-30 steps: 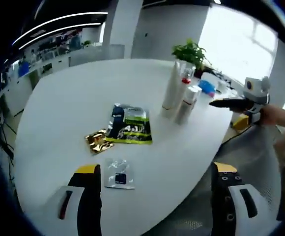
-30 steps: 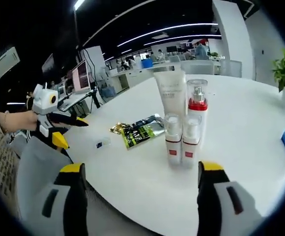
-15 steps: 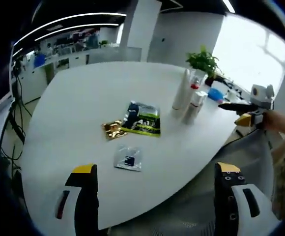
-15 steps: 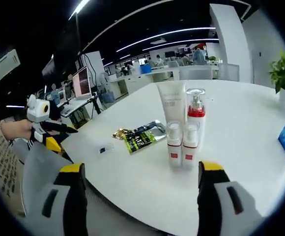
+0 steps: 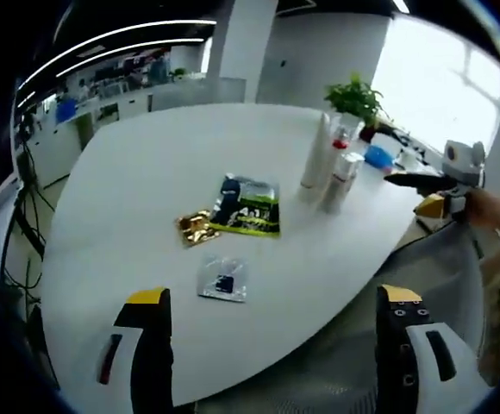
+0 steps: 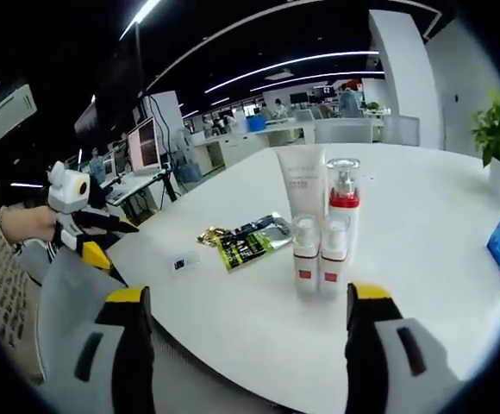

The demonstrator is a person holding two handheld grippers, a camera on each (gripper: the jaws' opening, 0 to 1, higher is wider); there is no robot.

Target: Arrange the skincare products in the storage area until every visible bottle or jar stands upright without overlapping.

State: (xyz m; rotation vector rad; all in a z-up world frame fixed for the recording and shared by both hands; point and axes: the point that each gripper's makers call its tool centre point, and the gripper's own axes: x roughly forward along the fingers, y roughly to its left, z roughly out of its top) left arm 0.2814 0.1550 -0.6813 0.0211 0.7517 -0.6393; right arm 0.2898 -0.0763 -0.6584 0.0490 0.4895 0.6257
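Several skincare items stand upright in a tight group on the white table [image 6: 422, 250]: a tall white tube [image 6: 301, 185], a pump bottle with a red collar [image 6: 344, 195] and two small white bottles [image 6: 305, 253] [image 6: 333, 253] in front. In the left gripper view the same group [image 5: 329, 166] stands far right on the table. My right gripper [image 6: 247, 362] is open, off the table edge and short of the bottles. My left gripper [image 5: 278, 354] is open at the near edge, holding nothing. Each gripper appears in the other's view: the right gripper [image 5: 429, 183] and the left gripper [image 6: 86, 226].
A green-black sachet [image 5: 248, 208], a gold sachet [image 5: 195, 227] and a small clear packet [image 5: 222, 281] lie flat mid-table. A potted plant [image 5: 353, 99] and a blue object [image 5: 377, 155] sit behind the bottles. Grey floor lies beyond the table edge.
Both views have shifted only slightly over the last half second; a second ago the left gripper was closer to the sachets. The bottles and sachets stay put.
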